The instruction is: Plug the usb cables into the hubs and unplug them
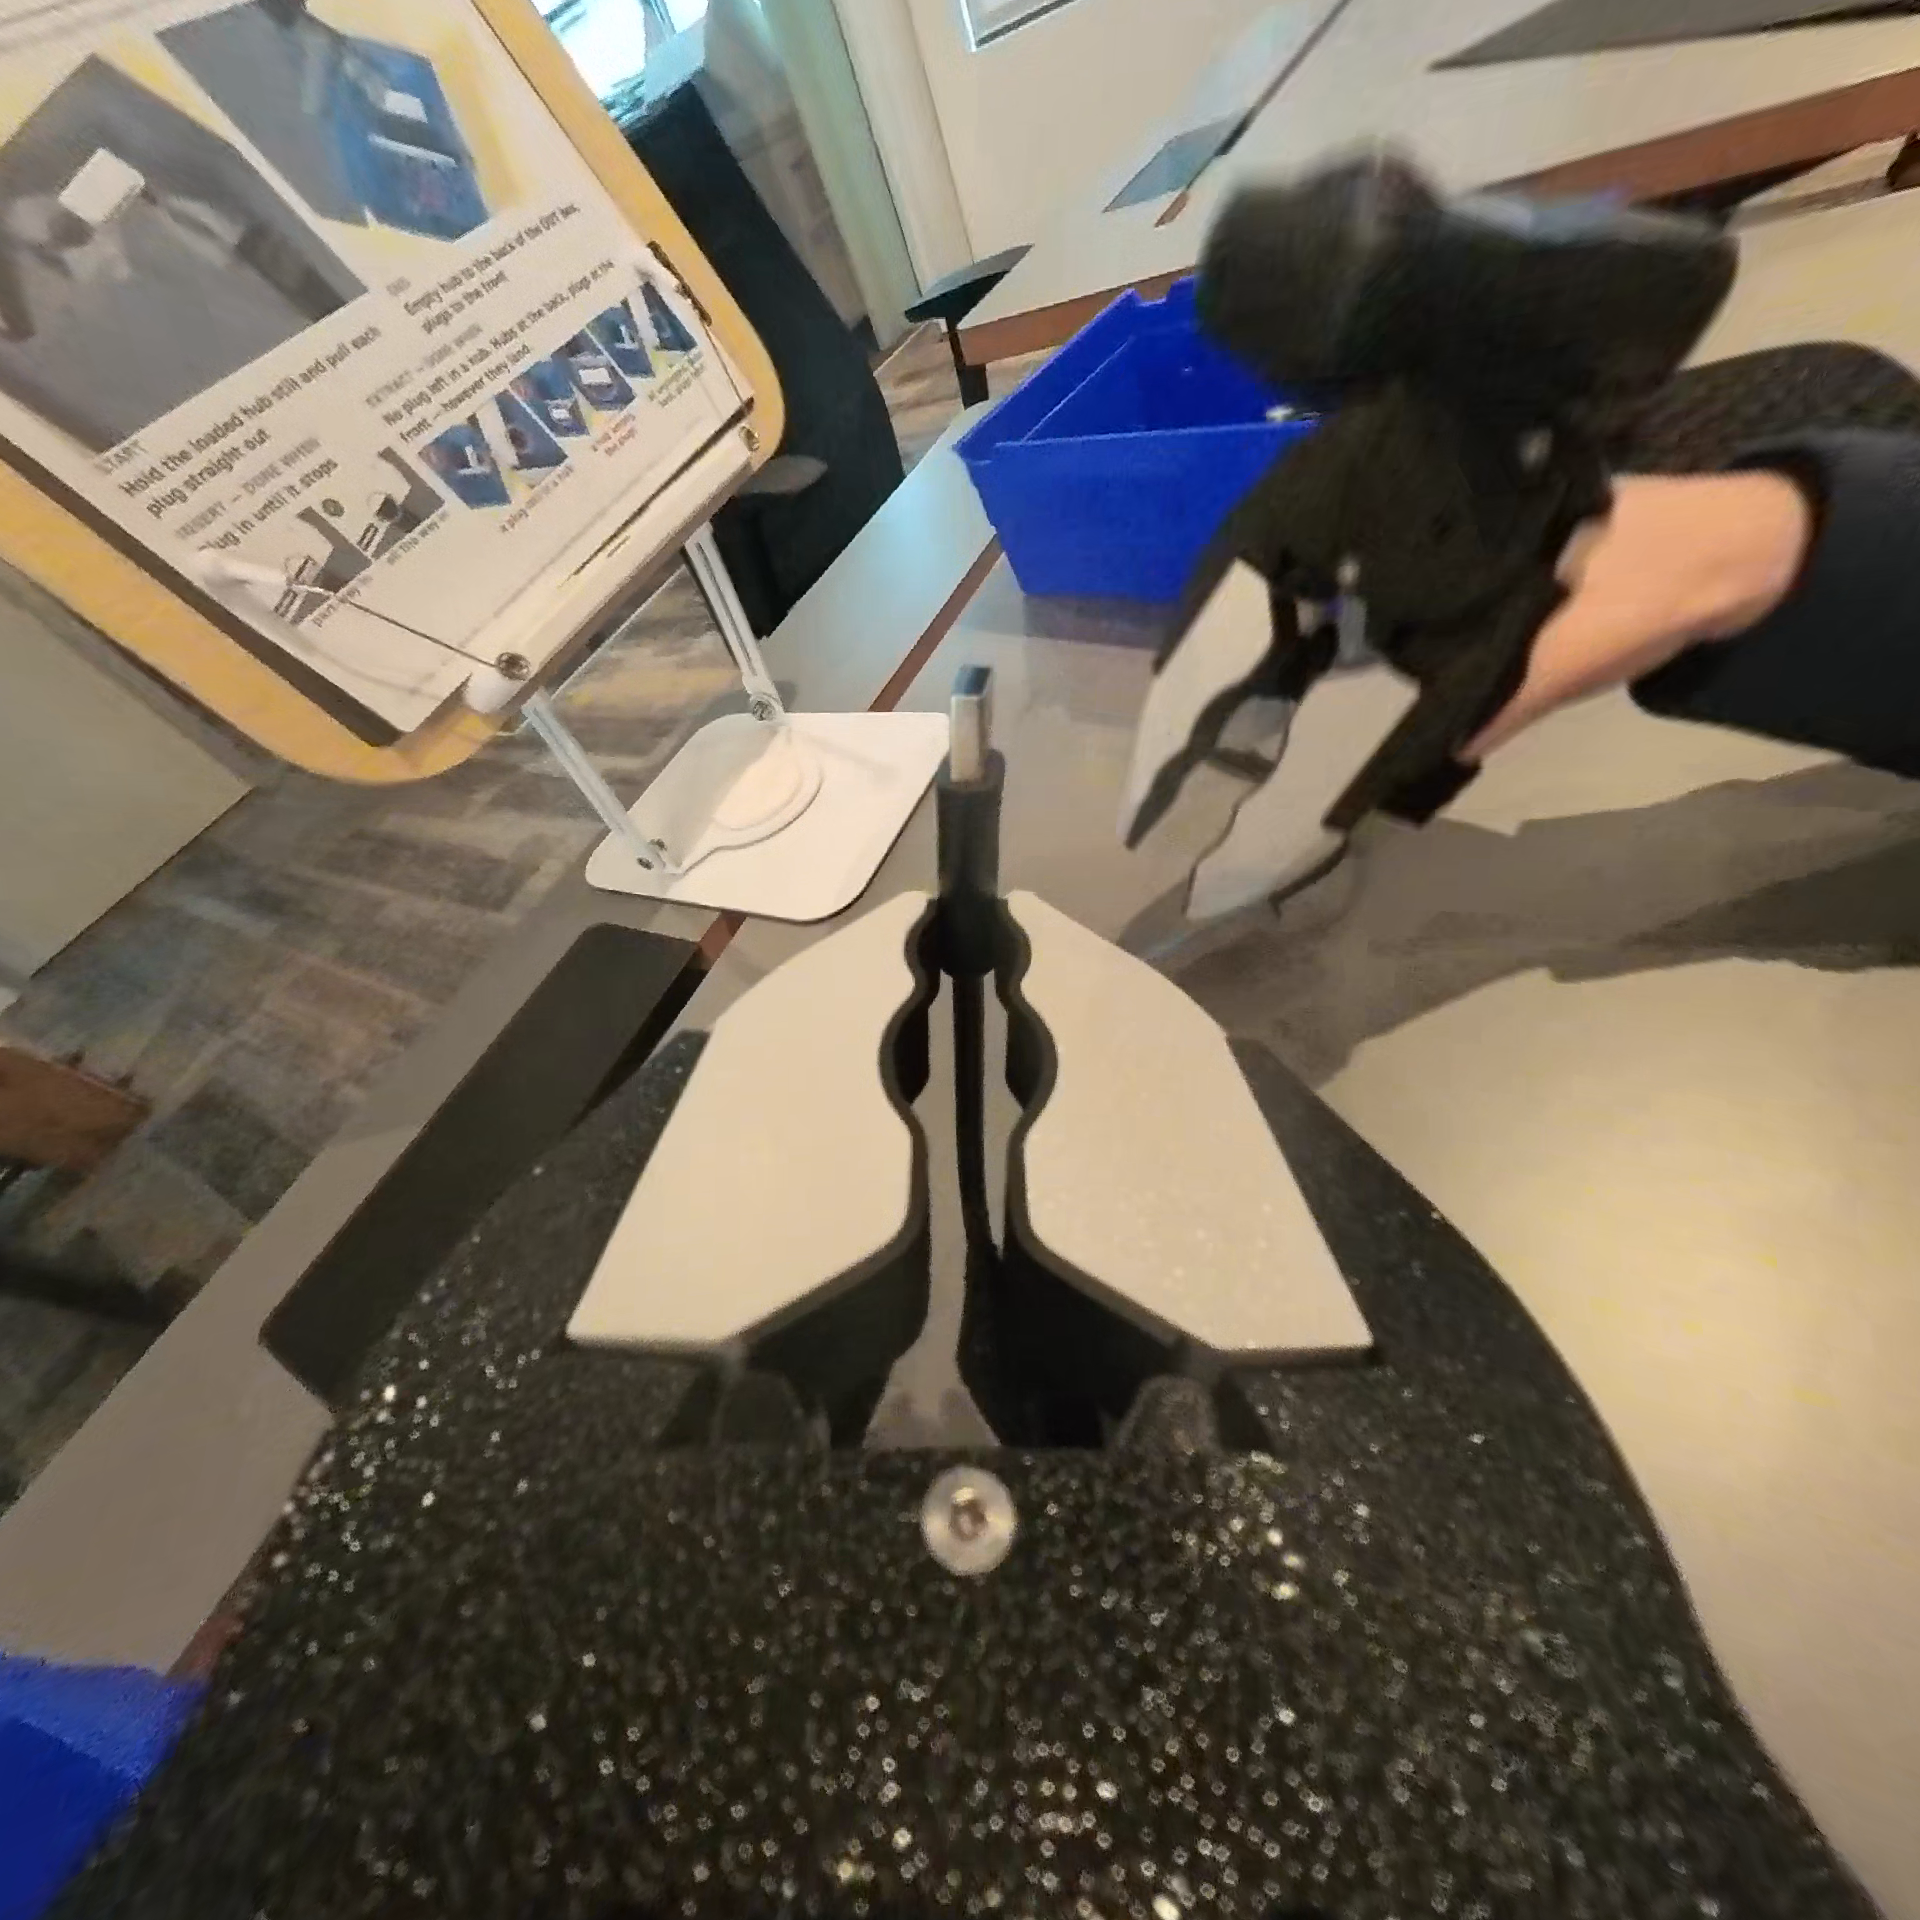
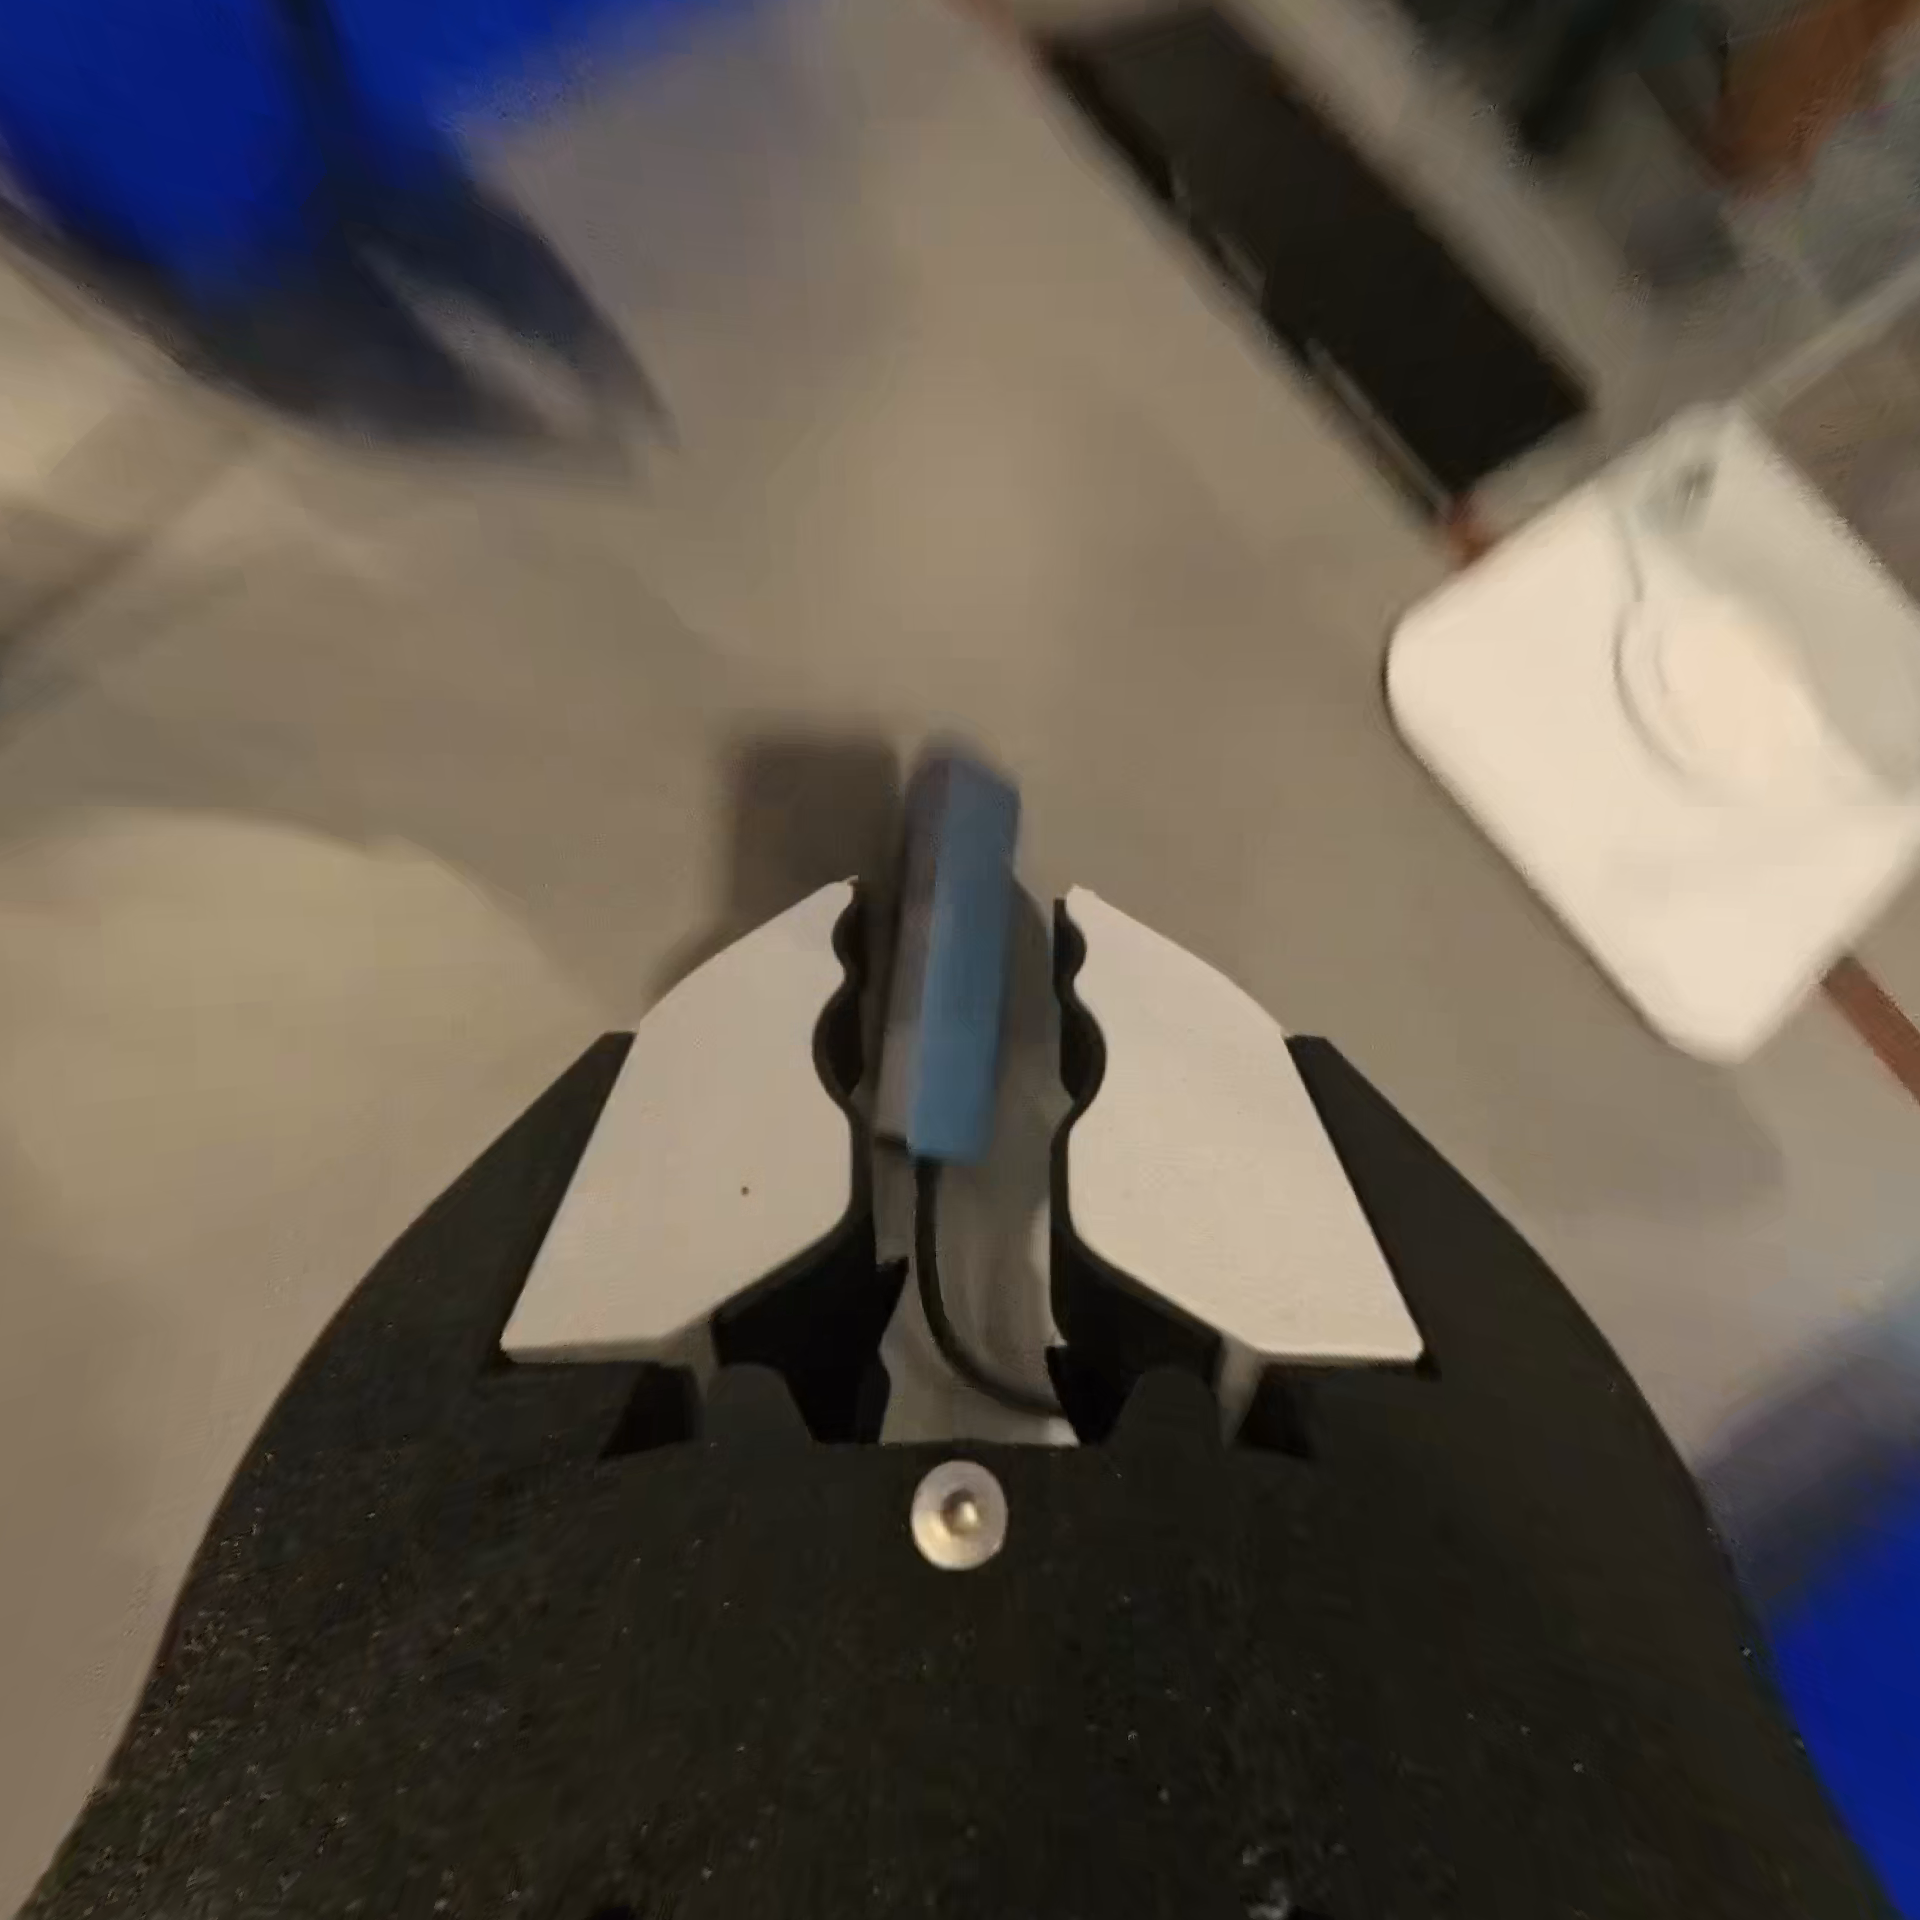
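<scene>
In the left wrist view, my left gripper [image 1: 966, 914] is shut on a black USB cable plug [image 1: 971, 727]. Its silver metal end sticks out forward past the fingertips, above the grey table [image 1: 1558, 1195]. My right gripper [image 1: 1226, 831], held by a hand, hovers to the right of the plug, pointing down at the table. In the blurred right wrist view, my right gripper [image 2: 956, 894] has a slim blue-grey hub [image 2: 961, 935] between its fingers, tilted against the left one. A thin black cable [image 2: 935, 1278] trails back from the hub.
A blue bin [image 1: 1122, 478] stands at the back of the table and shows blurred in the right wrist view [image 2: 260, 156]. An instruction board [image 1: 364, 364] on a white stand with a square base [image 1: 769, 821] sits at the table's left edge; the base also shows in the right wrist view [image 2: 1662, 727].
</scene>
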A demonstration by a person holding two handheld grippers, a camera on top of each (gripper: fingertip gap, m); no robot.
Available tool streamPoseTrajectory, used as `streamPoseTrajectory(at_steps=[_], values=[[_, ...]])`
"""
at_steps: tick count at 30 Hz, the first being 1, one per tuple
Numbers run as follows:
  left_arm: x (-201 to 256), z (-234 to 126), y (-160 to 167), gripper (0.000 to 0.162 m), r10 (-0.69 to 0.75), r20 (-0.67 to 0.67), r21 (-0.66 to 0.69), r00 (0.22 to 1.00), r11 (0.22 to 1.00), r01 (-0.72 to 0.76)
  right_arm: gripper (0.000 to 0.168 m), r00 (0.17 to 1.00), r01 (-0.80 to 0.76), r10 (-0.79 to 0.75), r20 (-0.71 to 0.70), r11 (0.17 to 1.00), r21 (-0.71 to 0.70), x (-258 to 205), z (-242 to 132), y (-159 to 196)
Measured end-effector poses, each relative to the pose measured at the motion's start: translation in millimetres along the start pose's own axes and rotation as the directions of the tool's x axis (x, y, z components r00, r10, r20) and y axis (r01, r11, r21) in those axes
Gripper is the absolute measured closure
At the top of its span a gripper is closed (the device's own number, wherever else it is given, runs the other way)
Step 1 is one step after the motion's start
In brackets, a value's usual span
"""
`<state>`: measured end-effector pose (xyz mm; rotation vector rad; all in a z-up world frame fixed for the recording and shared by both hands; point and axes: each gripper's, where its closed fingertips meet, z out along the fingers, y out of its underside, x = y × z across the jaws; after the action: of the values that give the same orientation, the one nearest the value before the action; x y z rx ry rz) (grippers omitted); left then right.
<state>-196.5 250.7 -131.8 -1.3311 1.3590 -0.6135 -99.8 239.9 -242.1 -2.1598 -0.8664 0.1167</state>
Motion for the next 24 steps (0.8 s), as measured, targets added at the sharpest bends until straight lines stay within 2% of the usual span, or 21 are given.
streamPoseTrajectory(at_steps=[6,9,13,15,17,20,22,24], values=[[0.8,-2.6,-2.3,0.153,-0.008,-0.022,0.017,1.000,1.000,0.008,0.126,0.972,0.157,-0.188,-0.144,0.966,-0.204,-8.6,30.1,29.3],[3.5,-3.0,-4.1,0.153,0.008,-0.029,0.017,1.000,1.000,-0.007,0.133,0.951,0.194,-0.247,-0.184,0.945,-0.265,-6.4,36.8,36.0],[6.9,-3.7,-7.1,0.153,0.023,-0.040,0.025,0.999,0.999,-0.022,0.154,0.868,0.280,-0.404,-0.289,0.879,-0.386,7.2,38.8,46.0],[7.4,-3.8,-7.0,0.153,0.030,-0.041,0.022,0.999,0.999,-0.029,0.156,0.831,0.314,-0.456,-0.318,0.857,-0.408,11.7,37.4,45.1],[7.7,-4.0,-6.7,0.153,0.033,-0.043,0.016,0.999,0.999,-0.032,0.157,0.821,0.339,-0.456,-0.343,0.873,-0.350,13.1,32.0,35.6],[8.5,-5.7,-7.0,0.153,0.032,-0.049,0.001,0.998,0.999,-0.032,0.157,0.836,0.324,-0.360,-0.413,0.933,-0.158,18.9,6.1,7.0],[10.6,-7.6,-9.0,0.153,0.032,-0.062,-0.003,0.998,0.999,-0.032,0.157,0.895,0.257,-0.214,-0.392,0.965,0.060,20.0,-17.7,-14.2],[14.7,-8.9,-11.4,0.153,0.023,-0.083,-0.011,0.996,1.000,-0.024,0.157,0.966,0.151,-0.071,-0.247,0.935,0.320,14.6,-44.2,-34.6]])
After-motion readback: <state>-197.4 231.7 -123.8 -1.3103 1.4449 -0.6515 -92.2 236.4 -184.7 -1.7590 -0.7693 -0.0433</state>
